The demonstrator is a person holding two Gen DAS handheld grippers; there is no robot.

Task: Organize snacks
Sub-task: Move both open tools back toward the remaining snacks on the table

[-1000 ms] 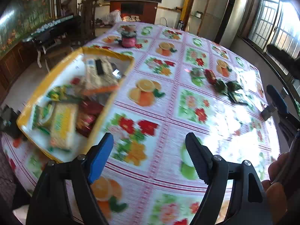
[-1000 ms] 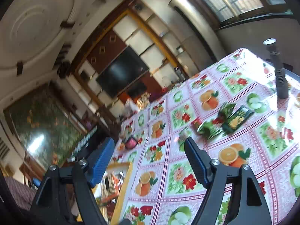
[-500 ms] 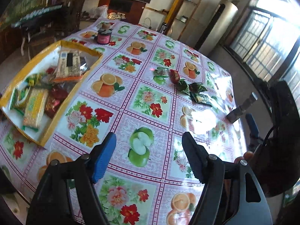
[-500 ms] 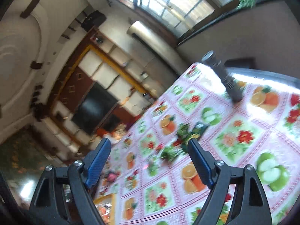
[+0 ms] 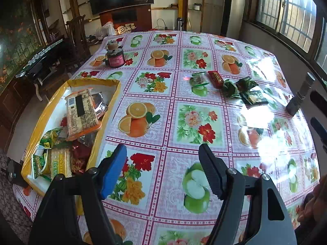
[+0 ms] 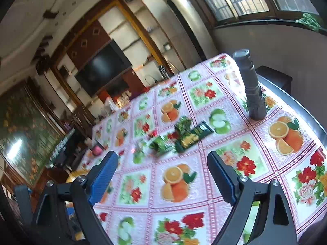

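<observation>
Right gripper [image 6: 161, 175] has been swung down toward the loose snacks [image 6: 184, 134] mid-table, jaws opening, nothing held. Left gripper [image 5: 162, 170] is parked empty and spread beside the tray [image 5: 40, 120], so another pickup looks likely.

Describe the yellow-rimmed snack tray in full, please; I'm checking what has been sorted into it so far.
The yellow-rimmed tray is a shallow rectangular box with a white floor, seemingly thin plastic or card. It sits on the flowered tablecloth at the table's left edge, partly overhanging it. Inside lie an orange-edged printed packet face down on top, a silver foil wrapper, green-and-yellow packets, a biscuit pack and a red wrapper, loosely piled. No gripper touches it.
</observation>
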